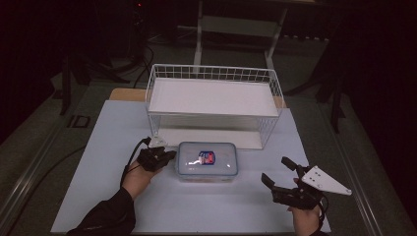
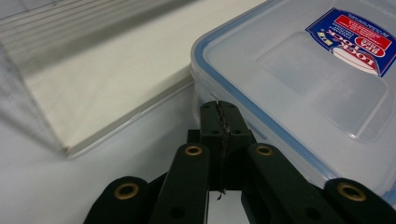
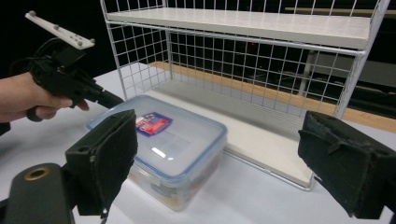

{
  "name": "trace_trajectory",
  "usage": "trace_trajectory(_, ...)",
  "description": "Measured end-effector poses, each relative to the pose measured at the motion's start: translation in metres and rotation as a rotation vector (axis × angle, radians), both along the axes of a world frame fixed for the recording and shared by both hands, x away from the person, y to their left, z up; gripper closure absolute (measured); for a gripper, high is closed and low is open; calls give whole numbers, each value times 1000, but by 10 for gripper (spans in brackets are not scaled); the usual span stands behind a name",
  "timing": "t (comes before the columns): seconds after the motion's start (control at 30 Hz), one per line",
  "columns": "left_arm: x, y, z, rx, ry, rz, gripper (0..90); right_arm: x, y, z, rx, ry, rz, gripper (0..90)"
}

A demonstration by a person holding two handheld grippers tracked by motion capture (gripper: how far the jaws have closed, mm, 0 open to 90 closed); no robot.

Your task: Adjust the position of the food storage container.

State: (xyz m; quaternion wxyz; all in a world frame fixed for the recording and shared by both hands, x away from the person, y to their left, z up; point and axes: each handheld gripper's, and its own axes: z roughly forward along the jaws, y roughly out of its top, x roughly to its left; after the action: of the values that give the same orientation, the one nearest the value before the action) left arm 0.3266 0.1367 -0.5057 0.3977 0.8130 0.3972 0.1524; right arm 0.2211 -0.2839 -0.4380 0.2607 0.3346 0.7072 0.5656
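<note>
The clear plastic food box with a blue-edged lid and a red and blue sticker (image 1: 207, 161) sits flat on the white bench (image 1: 98, 147). It is in the middle, just in front of the white wire rack with two white shelves (image 1: 214, 101). The lid is on, and something coloured shows low down through the clear side, but I cannot tell what it is.

The left tongs (image 1: 169, 154) are at the left side of the box, with the tips right at the lid's edge. They are pressed together with nothing between them. In the left gripper view the closed tips (image 2: 219, 112) sit against the box just under the blue rim. I think they are held shut like this so they can push or nudge the box, or poke at the lid's side flap, not pick it up.

The right tongs (image 1: 278, 171) are near the right front of the bench, well apart from the box. They are wide apart and hold nothing. They point toward the box, maybe ready to steady it from that side.
</note>
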Motion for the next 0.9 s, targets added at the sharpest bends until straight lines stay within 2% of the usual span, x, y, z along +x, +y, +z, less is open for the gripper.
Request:
trace_trajectory(0.2,9,-14,0,-12,3,-16,896,2,1,-1,-1,5,4,117)
trace_trajectory(0.37,11,-22,0,-16,4,-26,896,1,-1,-2,0,7,2,117)
trace_trajectory(0.47,8,-26,1,-27,12,-38,896,1,-2,-2,3,7,0,117)
trace_trajectory(0.63,4,-31,4,-22,7,-61,896,0,-1,-1,-1,6,2,117)
trace_trajectory(0.7,3,-32,7,-41,9,-65,896,0,-1,-1,1,5,3,117)
trace_trajectory(0.83,-1,-36,9,-26,12,-101,896,1,0,-1,1,4,5,117)
trace_trajectory(0.9,-2,-38,9,-22,16,-104,896,1,1,-1,-1,5,8,117)
